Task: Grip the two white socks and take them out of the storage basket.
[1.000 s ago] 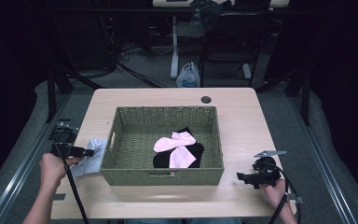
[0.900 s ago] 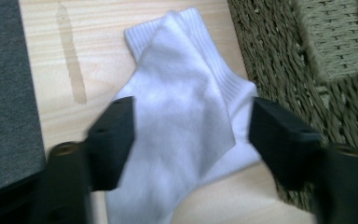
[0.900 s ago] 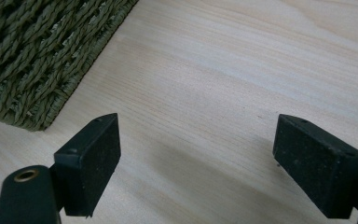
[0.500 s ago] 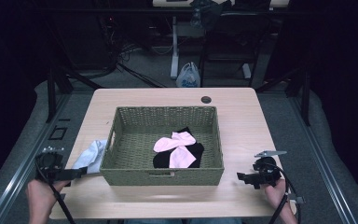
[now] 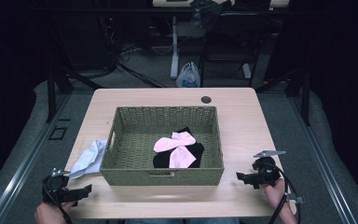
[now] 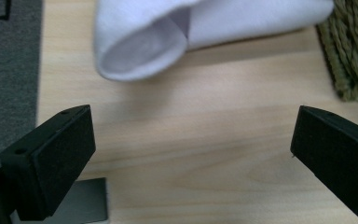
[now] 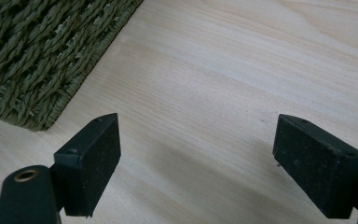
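Sock drop done, left gripper (image 5: 87,190) backed off, jaws just opened wide, empty.
High view: white sock (image 5: 87,158) lies on table (image 5: 242,116) touching basket (image 5: 121,175) left wall; a second ago the gripper was at it, now nearer the table's front edge. Left gripper view: sock (image 6: 168,32) ahead of the spread jaws, untouched. Right gripper view: right gripper (image 7: 196,158) wide, empty, beside basket (image 7: 37,56). Next, likely fetch another sock from the basket.

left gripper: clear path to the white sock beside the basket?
Probably yes. The left gripper has its jaws wide open with nothing between them, and only bare table lies between it and the white sock. The basket sits off to the side.
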Demonstrator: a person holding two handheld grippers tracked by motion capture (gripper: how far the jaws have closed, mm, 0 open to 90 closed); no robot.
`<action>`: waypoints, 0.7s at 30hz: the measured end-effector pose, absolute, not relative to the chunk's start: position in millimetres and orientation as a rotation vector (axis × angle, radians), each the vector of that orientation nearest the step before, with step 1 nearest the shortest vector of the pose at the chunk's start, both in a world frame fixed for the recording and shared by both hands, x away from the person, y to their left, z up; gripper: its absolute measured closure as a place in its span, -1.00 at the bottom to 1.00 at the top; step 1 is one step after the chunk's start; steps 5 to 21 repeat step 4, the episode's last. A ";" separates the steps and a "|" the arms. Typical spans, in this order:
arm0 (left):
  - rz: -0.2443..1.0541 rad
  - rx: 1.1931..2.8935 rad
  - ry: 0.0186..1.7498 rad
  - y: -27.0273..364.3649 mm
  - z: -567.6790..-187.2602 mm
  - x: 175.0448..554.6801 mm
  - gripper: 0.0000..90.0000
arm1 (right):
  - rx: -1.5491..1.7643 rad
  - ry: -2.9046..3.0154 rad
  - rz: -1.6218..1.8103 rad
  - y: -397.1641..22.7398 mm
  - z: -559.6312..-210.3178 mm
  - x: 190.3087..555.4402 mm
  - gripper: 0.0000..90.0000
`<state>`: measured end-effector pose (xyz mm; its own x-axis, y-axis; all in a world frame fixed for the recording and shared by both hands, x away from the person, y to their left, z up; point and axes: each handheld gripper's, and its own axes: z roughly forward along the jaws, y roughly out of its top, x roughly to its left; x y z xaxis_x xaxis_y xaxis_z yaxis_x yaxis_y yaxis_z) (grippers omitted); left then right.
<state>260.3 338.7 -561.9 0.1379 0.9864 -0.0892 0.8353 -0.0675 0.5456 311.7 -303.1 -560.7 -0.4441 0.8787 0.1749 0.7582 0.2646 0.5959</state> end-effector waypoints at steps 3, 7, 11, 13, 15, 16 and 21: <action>0.431 1.914 1.730 343.1 -564.0 259.3 -1.00 | 1.539 2.330 0.933 -304.7 -560.1 311.1 -0.67; 0.430 1.908 1.729 342.7 -565.4 259.4 -1.00 | 1.543 2.322 0.938 -305.7 -559.8 311.0 -0.67; 0.430 1.908 1.729 342.7 -565.4 259.4 -1.00 | 1.543 2.322 0.938 -305.7 -559.8 311.0 -0.67; 0.430 1.908 1.729 342.7 -565.4 259.4 -1.00 | 1.543 2.322 0.938 -305.7 -559.8 311.0 -0.67; 0.430 1.908 1.729 342.7 -565.4 259.4 -1.00 | 1.543 2.322 0.938 -305.7 -559.8 311.0 -0.67; 0.430 1.908 1.729 342.7 -565.4 259.4 -1.00 | 1.543 2.322 0.938 -305.7 -559.8 311.0 -0.67; 0.430 1.908 1.729 342.7 -565.4 259.4 -1.00 | 1.543 2.322 0.938 -305.7 -559.8 311.0 -0.67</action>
